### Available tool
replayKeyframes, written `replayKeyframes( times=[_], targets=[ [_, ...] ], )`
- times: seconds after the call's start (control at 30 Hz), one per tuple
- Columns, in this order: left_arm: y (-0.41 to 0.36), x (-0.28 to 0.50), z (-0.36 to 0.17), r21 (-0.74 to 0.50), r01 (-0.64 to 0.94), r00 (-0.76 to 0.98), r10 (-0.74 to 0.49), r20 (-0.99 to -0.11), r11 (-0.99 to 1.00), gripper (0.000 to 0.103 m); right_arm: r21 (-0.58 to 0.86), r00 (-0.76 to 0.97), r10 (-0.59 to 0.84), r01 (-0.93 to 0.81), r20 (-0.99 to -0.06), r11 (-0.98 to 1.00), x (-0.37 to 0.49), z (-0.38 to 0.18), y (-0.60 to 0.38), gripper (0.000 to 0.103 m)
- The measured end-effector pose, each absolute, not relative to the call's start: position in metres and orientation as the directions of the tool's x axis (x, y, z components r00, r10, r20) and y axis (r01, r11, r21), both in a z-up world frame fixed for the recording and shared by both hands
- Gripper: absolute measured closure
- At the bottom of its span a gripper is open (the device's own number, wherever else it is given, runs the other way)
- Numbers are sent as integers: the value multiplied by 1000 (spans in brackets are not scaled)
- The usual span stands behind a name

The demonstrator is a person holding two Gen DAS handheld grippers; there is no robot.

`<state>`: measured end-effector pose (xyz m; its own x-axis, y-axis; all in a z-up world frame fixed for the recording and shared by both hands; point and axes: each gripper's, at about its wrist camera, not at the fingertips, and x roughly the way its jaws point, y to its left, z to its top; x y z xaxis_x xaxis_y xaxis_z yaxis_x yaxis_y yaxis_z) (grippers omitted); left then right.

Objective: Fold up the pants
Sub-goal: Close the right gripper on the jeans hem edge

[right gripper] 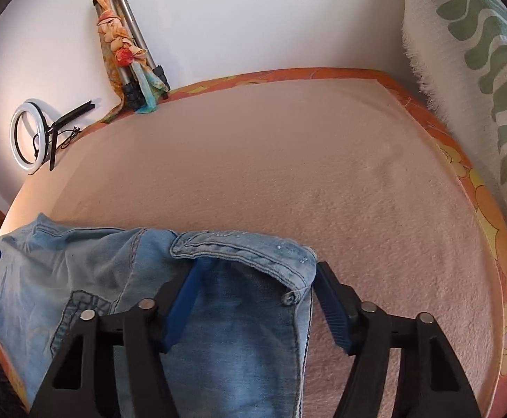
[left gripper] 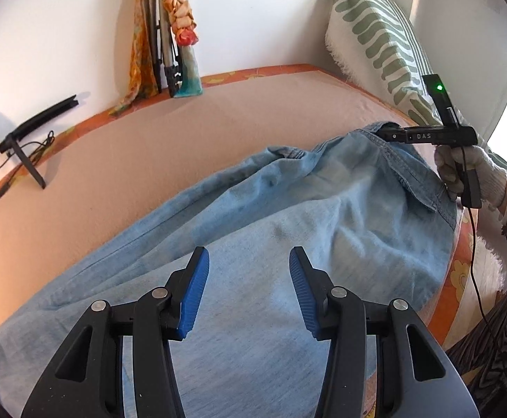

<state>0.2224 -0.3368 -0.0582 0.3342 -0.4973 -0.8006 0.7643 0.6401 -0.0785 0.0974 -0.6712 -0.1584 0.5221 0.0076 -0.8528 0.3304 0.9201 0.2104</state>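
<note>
Light blue denim pants [left gripper: 288,216] lie spread along the near side of a pink bed cover [left gripper: 149,146]. My left gripper [left gripper: 249,257] hovers open over the leg part, its blue pads [left gripper: 196,289] wide apart with only flat cloth below them. My right gripper [right gripper: 260,264] is at the waistband [right gripper: 246,244], which fills the gap between its jaws: the left pad [right gripper: 184,299] is tucked under the fold and the right pad [right gripper: 330,303] sits against the waistband's end. In the left wrist view the right gripper [left gripper: 389,136], held by a gloved hand [left gripper: 462,170], meets the slightly raised waistband corner.
A green-and-white patterned pillow [left gripper: 375,41] leans at the bed's right end. A folded tripod with a scarf [left gripper: 164,35] stands against the far wall. A ring light [right gripper: 30,139] and its cable lie at the far left. The orange bed border [right gripper: 490,216] runs along the right edge.
</note>
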Motion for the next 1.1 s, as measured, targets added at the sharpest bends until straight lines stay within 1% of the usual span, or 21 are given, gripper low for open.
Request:
replayKeyframes(
  times=[0.07,0.13,0.17,0.27,0.4,0.43,0.5,0.57,0.6,0.67,0.7,0.73,0.77,0.83,0.87,0.93,1.0,1.1],
  targets=[
    [-339,223,-59,-86,765,326,-499,-803,638,56,217,529,16,320,-848,922,96,-156,-668,73],
    [-339,224,-60,-94,761,323,-499,-804,642,56,198,530,-1,319,-848,927,94,-151,-663,84],
    [-338,226,-60,-98,757,321,-499,-805,646,56,188,529,-12,323,-849,928,93,-148,-659,87],
    [-331,230,-58,-105,740,331,-496,-803,664,56,185,557,-41,344,-830,921,84,-126,-658,89],
    [-316,236,-54,-104,717,356,-491,-795,689,56,292,605,-10,398,-796,870,67,-102,-680,90],
    [-311,238,-53,-103,709,364,-487,-794,698,56,259,585,-31,406,-811,876,69,-106,-678,90],
    [-303,240,-53,-104,696,372,-480,-794,711,56,168,512,-71,407,-856,898,79,-121,-668,86],
    [-295,241,-52,-108,686,377,-479,-793,719,56,64,416,-128,418,-900,906,90,-133,-661,67],
    [-291,241,-51,-107,685,380,-479,-791,720,56,5,394,-179,423,-901,906,92,-131,-657,66],
    [-283,241,-51,-102,683,389,-478,-788,724,48,-64,404,-245,411,-881,909,94,-118,-649,65],
    [-280,241,-51,-104,681,389,-478,-788,725,47,-85,420,-269,407,-867,909,94,-111,-644,64],
    [-276,242,-52,-107,678,387,-477,-789,728,47,-79,462,-270,391,-845,917,95,-100,-636,60],
    [-272,244,-54,-110,671,385,-472,-793,733,47,-62,499,-255,370,-828,927,95,-93,-629,53],
    [-267,246,-56,-107,659,392,-460,-797,745,47,-18,575,-187,288,-796,958,101,-82,-608,46],
    [-266,246,-55,-104,658,395,-460,-795,746,47,8,600,-128,219,-790,976,109,-81,-593,43],
    [-265,245,-52,-106,658,401,-465,-789,746,47,39,610,-36,110,-791,993,125,-88,-568,42],
    [-264,242,-49,-96,657,416,-465,-782,748,47,32,598,7,32,-801,999,144,-99,-544,42],
    [-264,241,-51,-81,658,418,-453,-788,748,41,2,571,41,-69,-820,998,172,-116,-513,40]
  ],
)
